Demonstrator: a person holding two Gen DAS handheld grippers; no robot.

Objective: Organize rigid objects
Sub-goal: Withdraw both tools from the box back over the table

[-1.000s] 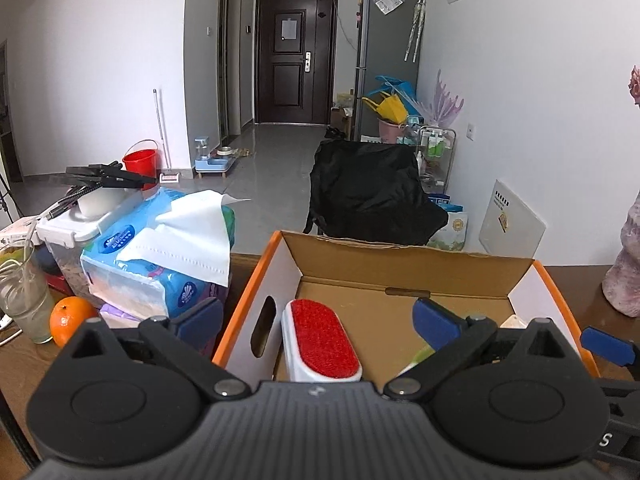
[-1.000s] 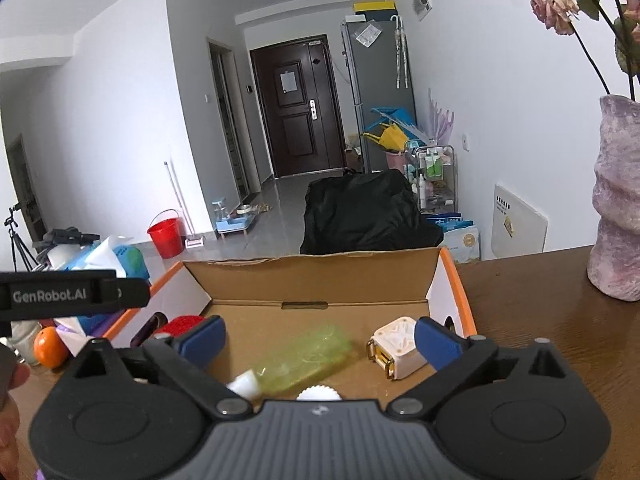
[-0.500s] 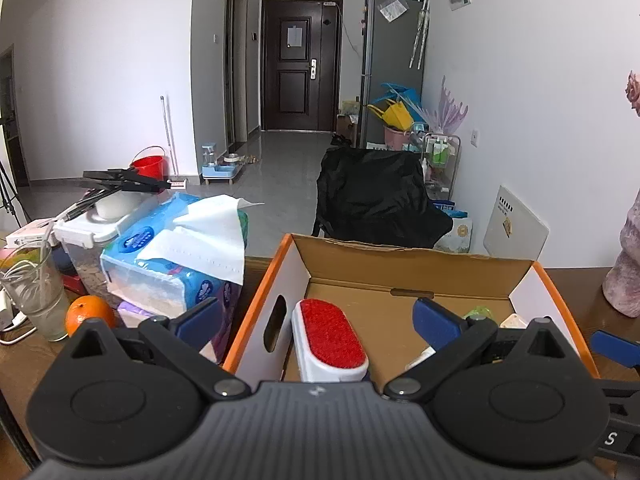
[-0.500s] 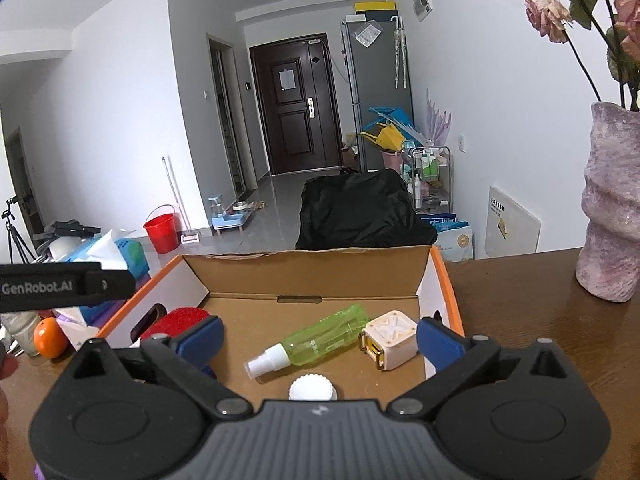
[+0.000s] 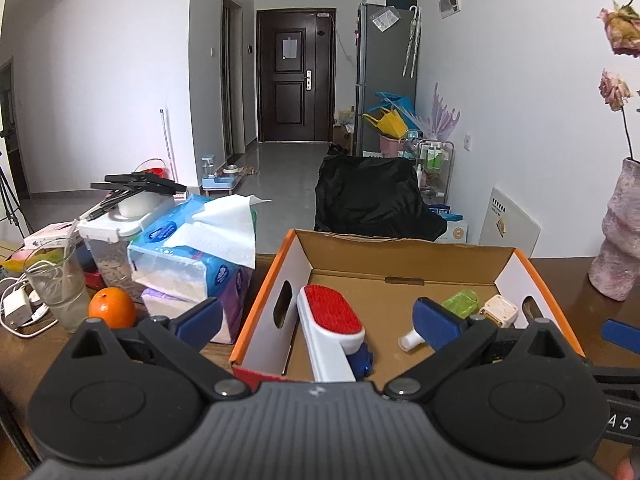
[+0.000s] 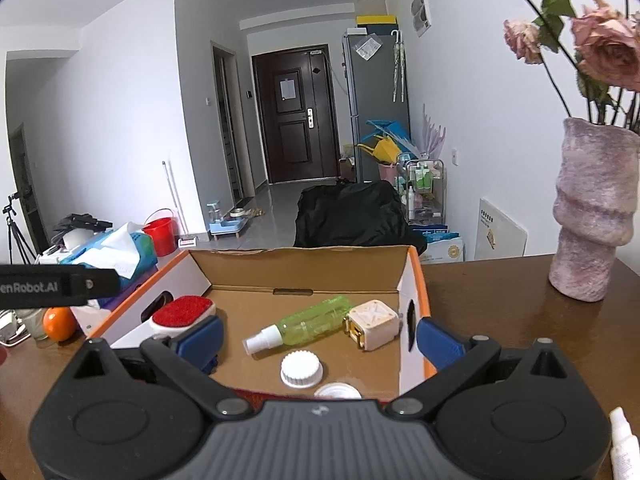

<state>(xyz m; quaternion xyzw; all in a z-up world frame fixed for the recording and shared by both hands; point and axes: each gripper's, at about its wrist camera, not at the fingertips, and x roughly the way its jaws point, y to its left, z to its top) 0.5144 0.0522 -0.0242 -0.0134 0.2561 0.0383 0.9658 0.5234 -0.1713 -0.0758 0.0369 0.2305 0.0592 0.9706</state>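
An open cardboard box (image 5: 404, 248) with orange rims stands on the brown table; it also shows in the right wrist view (image 6: 296, 268). In it lie a red-and-white lint brush (image 5: 332, 324) (image 6: 182, 312), a green spray bottle (image 6: 308, 320) (image 5: 460, 302), a cream cube charger (image 6: 374, 324) (image 5: 498, 310) and a white lid (image 6: 301, 369). My left gripper (image 5: 316, 316) is open and empty above the box's near edge. My right gripper (image 6: 318, 334) is open and empty over the near edge too.
Left of the box are a tissue pack (image 5: 196, 252), an orange (image 5: 112, 308), a glass (image 5: 60, 284) and a plastic container (image 5: 116, 236). A pink vase with roses (image 6: 592, 208) stands at the right. A white bottle (image 6: 624, 452) lies at the lower right.
Both grippers have pulled back and risen from the box, so more of its floor shows. The spray bottle, charger and white lid now lie in full view.
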